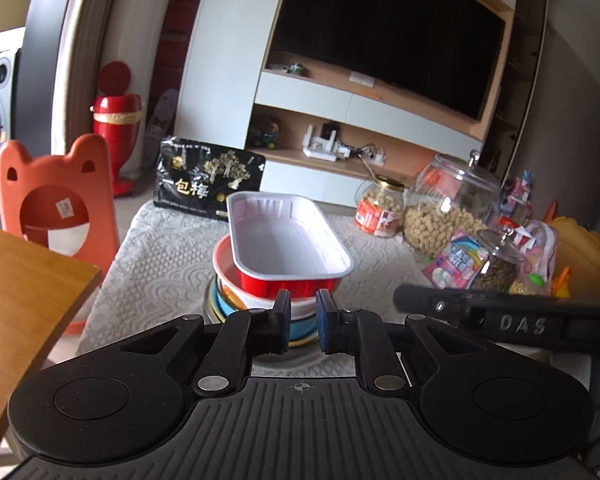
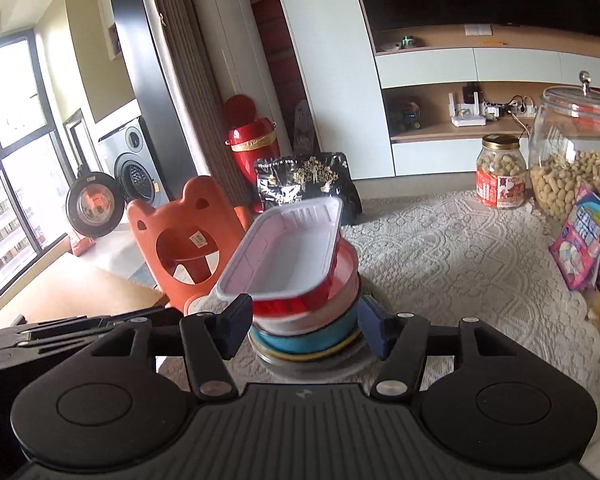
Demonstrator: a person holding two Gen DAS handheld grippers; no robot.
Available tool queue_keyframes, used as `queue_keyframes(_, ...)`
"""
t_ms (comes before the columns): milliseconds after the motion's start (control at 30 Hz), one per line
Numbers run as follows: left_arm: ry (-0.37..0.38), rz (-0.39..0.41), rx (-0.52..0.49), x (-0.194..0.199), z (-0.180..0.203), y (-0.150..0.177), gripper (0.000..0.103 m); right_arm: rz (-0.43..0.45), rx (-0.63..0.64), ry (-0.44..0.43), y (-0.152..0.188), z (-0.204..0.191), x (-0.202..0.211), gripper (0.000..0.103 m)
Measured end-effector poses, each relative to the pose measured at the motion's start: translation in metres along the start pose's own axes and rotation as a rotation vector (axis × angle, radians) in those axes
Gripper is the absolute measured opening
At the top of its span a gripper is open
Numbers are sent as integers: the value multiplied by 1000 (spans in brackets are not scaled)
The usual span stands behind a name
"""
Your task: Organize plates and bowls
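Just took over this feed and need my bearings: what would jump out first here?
The stack of bowls at the near edge of the lace cloth, topped by a tilted red tray with a white inside. The right tongs stand open on either side of the stack; the left tongs are nearly closed just before it. Big peanut jar at the right, orange bear chair at the left.

We read "一包梅" in pale characters on the black snack bag (image 1: 208,178) standing at the far edge of the table. We read raised letters "DAS" on the right gripper (image 1: 516,322). Other labels are too blurred for us.
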State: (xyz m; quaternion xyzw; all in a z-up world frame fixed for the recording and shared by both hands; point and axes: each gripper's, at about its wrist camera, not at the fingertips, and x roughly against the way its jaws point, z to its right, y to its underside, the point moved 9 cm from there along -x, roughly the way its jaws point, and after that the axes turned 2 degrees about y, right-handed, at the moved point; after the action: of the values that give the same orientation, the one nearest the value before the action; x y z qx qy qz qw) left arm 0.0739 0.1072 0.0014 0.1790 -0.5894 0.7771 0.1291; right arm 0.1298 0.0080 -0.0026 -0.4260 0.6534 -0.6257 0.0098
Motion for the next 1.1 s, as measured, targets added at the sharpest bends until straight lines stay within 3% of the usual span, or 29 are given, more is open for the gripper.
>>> queue_keyframes(133,-70,18,-42,13,11,26,16,-34,20,70,38,3,12,59)
queue_keyframes(300,-107,-40,-105,20,22,47,16,-105,5,93,64,9,22,60)
queue_keyframes(533,-131,-137,-100,7,18,62,16,-136,7,114,70,12,17,61)
queue_keyframes(1100,-138,-185,-98,6,17,67,16,-190,24,104,76,3,10,61)
